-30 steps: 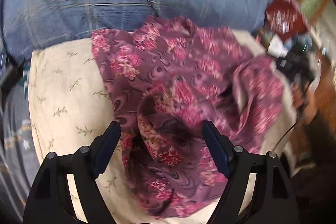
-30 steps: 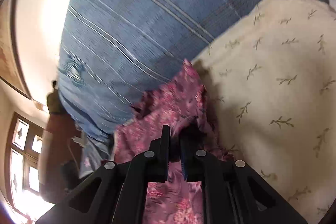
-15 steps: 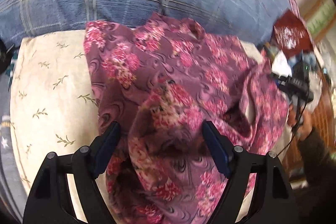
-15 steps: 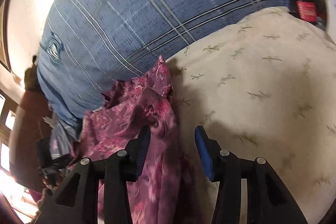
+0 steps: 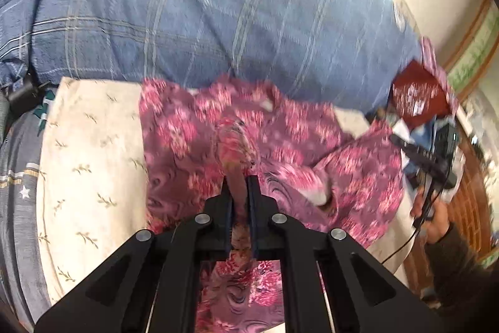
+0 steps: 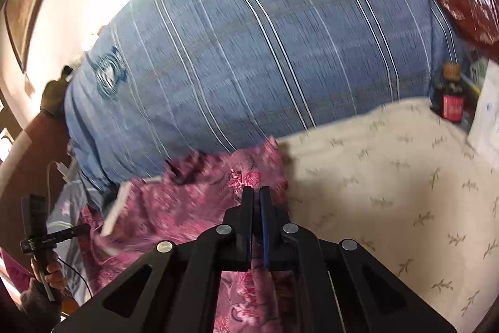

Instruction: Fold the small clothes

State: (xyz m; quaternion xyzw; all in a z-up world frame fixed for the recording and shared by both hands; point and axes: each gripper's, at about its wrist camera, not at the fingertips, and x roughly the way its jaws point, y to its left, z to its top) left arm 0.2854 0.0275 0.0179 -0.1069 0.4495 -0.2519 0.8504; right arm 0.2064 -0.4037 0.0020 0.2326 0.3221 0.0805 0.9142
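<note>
A purple garment with pink flowers (image 5: 280, 145) lies crumpled on a cream cushion with a small leaf print (image 5: 87, 177). My left gripper (image 5: 239, 186) is shut on a raised fold of the garment near its middle. In the right wrist view the garment (image 6: 187, 202) lies to the left of the cream cushion (image 6: 389, 192). My right gripper (image 6: 256, 192) is shut on the garment's edge near the cushion's back. Both views are blurred.
A big blue plaid pillow (image 5: 202, 14) rises behind the cushion; it also shows in the right wrist view (image 6: 249, 52). A dark bottle with a red label (image 6: 450, 102) stands at the back right. A hand holds a black device with a cable (image 6: 40, 239) at the left.
Both grippers have gone from open to shut on the garment. The left one closed on a raised fold. The right one closed on the garment's edge.
</note>
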